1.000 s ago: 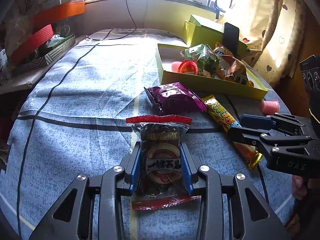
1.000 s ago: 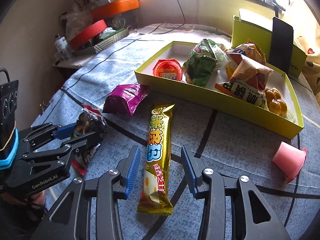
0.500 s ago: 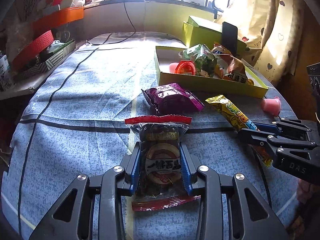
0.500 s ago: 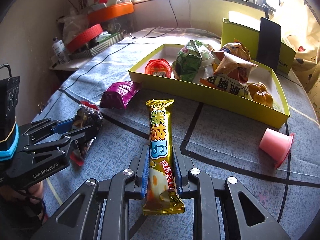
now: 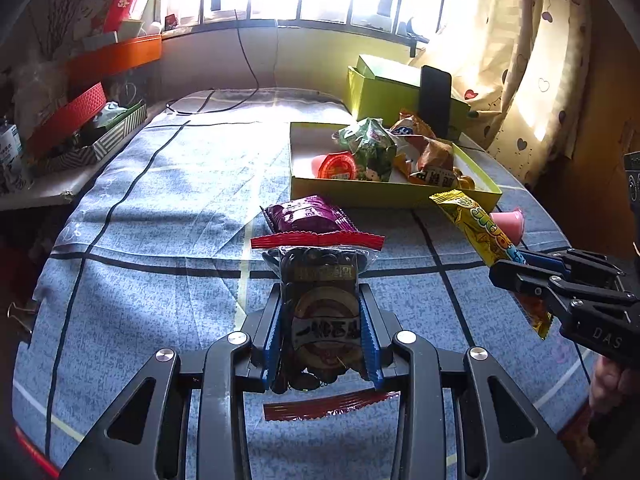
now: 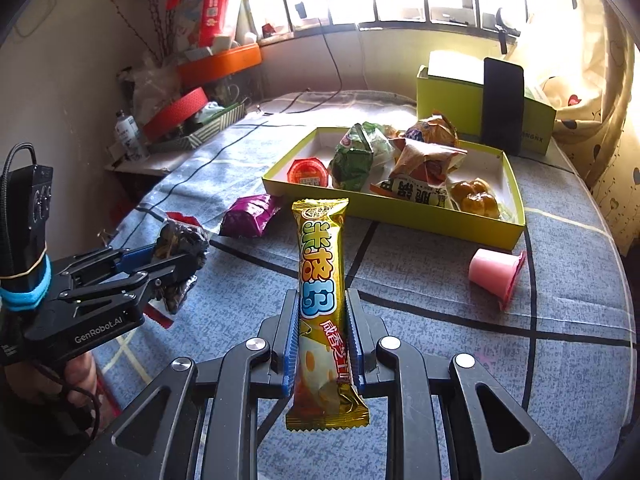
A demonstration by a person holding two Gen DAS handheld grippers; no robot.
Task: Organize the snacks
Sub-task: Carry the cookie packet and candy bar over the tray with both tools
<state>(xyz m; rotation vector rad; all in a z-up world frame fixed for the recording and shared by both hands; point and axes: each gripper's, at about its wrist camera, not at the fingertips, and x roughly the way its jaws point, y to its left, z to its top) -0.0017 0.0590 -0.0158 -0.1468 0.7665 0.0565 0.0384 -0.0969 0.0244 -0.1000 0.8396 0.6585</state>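
We held our left gripper (image 5: 323, 336) low and level, its blue-padded fingers (image 5: 273, 344) clamped on a dark snack packet (image 5: 320, 312). Our right gripper (image 6: 322, 344) pinched a yellow snack bar (image 6: 322, 304), tilted upward.

A clear plastic packet of dark snacks with red crimped ends (image 5: 320, 312) stood clamped between the left tongs (image 5: 322, 336), its label facing up. A long yellow foil-wrapped snack bar with colourful lettering (image 6: 322, 300) was pinched at its lower half by the right tongs (image 6: 322, 336), pointing away towards the far tray. A purple foil snack pouch (image 5: 306, 216) lay flat on the blue cloth, just in front of the shallow yellow-green cardboard tray (image 6: 400, 210). Inside it sat a red-lidded jelly cup (image 6: 308, 172), a green crinkled bag (image 6: 356, 158), brown and orange wrapped snacks (image 6: 424, 160) and a golden bun (image 6: 474, 198). A pink plastic jelly cup (image 6: 496, 272) lay on its side to the right, near the tray.
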